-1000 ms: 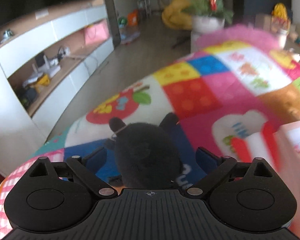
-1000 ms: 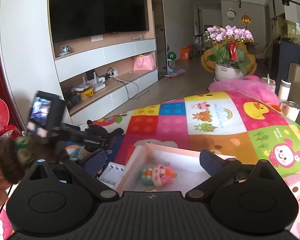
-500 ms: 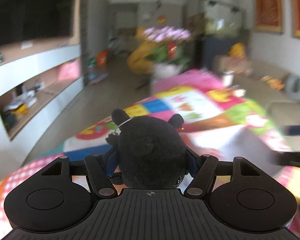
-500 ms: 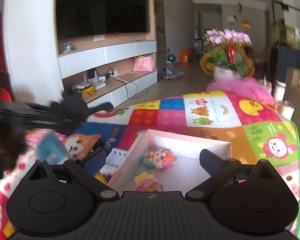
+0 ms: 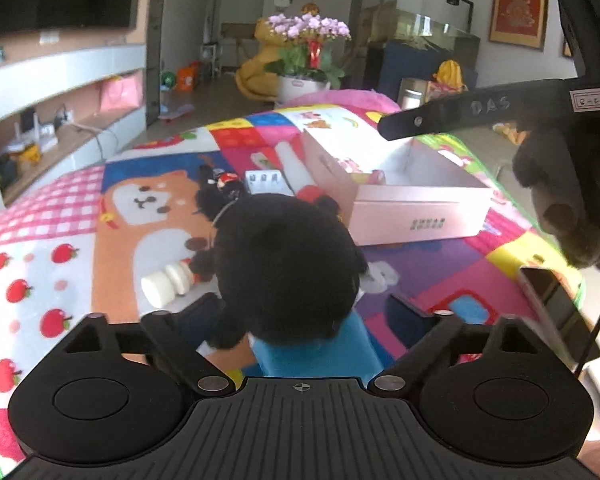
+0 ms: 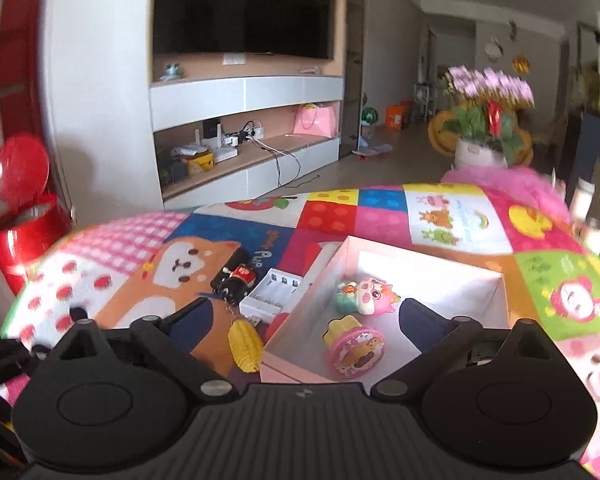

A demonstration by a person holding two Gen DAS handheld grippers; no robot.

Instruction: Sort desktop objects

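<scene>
My left gripper [image 5: 300,312] stands wide open; a black plush toy in a blue top [image 5: 288,264] sits between its fingers, and whether they touch it I cannot tell. A pink open box [image 5: 404,196] lies ahead to the right. My right gripper [image 6: 304,316] is open and empty above the box's near-left corner [image 6: 320,276]. Inside the box lie a pink-and-teal toy [image 6: 364,290] and a round pink toy [image 6: 354,344]. Left of the box lie a yellow corn charm [image 6: 244,346], a white battery case [image 6: 272,290] and a small black-red toy [image 6: 236,280].
A colourful patchwork play mat [image 6: 440,216] covers the table. A white cylinder [image 5: 168,282] lies left of the plush. A phone [image 5: 556,312] lies at the mat's right edge. The other gripper and a gloved hand [image 5: 560,184] hang at the right of the left wrist view. A red bin [image 6: 24,220] stands beyond the left edge.
My left gripper's jaws have opened wide around the plush, and it has swung toward the box. My right gripper has moved closer over the box's left corner.
</scene>
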